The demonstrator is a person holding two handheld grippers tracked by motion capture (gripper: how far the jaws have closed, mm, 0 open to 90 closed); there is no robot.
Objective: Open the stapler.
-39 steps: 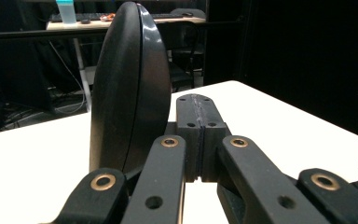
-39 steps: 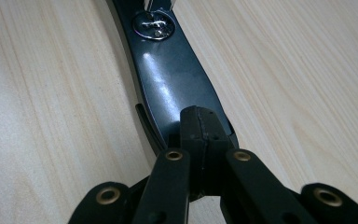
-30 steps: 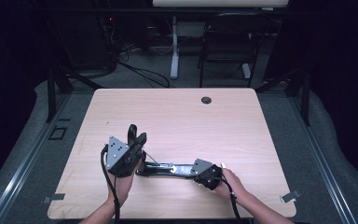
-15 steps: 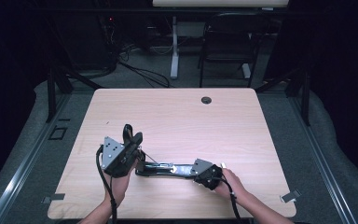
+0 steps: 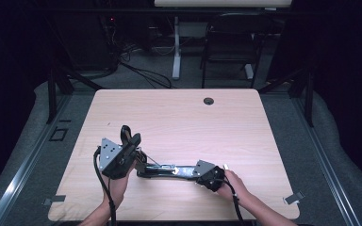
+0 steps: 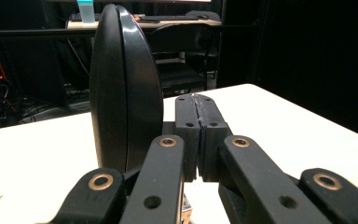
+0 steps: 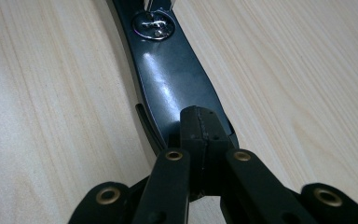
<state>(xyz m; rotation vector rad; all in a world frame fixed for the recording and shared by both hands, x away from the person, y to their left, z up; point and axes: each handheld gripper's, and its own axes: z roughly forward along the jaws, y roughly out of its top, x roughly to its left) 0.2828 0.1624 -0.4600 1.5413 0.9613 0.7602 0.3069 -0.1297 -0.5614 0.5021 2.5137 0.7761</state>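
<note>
The tool point(image 5: 169, 170), a long black folding thing, lay flat near the front edge of the table point(image 5: 179, 117), its long axis going left to right between the hands. The right gripper point(image 7: 200, 122), jaws closed together, pressed on one end, probably to pin it. The left gripper point(image 6: 196, 116), also closed and holding nothing, stood beside a raised handle point(image 6: 123, 88) pointing up.

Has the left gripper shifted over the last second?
Yes, slightly: the left gripper drifted left, away from the table's grommet hole.
</note>
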